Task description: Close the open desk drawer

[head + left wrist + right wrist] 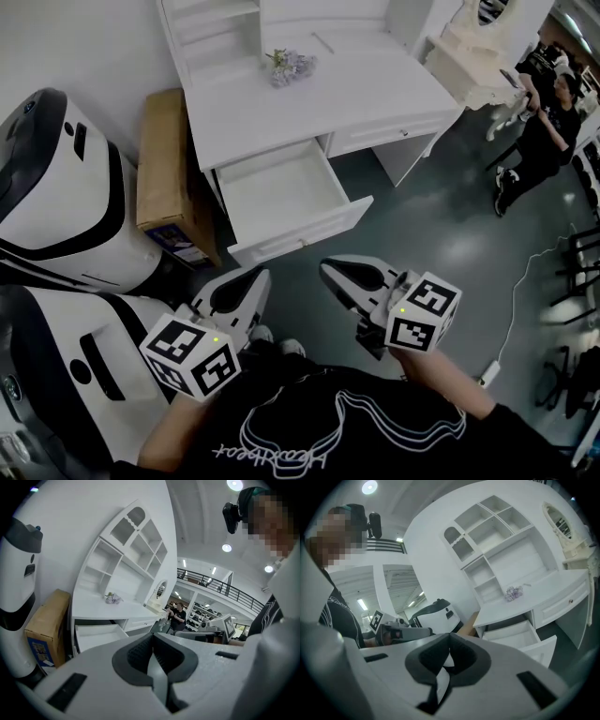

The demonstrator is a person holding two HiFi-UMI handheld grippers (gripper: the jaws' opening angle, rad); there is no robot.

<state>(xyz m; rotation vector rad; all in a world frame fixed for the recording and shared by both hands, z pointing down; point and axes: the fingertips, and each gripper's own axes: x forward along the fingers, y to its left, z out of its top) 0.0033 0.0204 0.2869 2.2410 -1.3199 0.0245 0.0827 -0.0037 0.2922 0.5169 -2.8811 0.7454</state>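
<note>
Grey floor (pixel 441 234) is spreading beneath a white desk (pixel 375 89) whose drawer (pixel 281 192) is hanging wide open. Left gripper (pixel 246 283) and right gripper (pixel 336 272) are hovering near its front, jaws pressed together, gripping nothing.

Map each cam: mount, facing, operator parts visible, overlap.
Head view: on the person's head, facing steeply down at the open drawer; shows left gripper, right gripper and black shirt.
Left gripper view: on the left gripper, facing along its shut jaws toward the desk; shirt at right.
Right gripper view: on the right gripper, along its shut jaws; shirt at left.
Shared: all three see drawer and desk.
</note>
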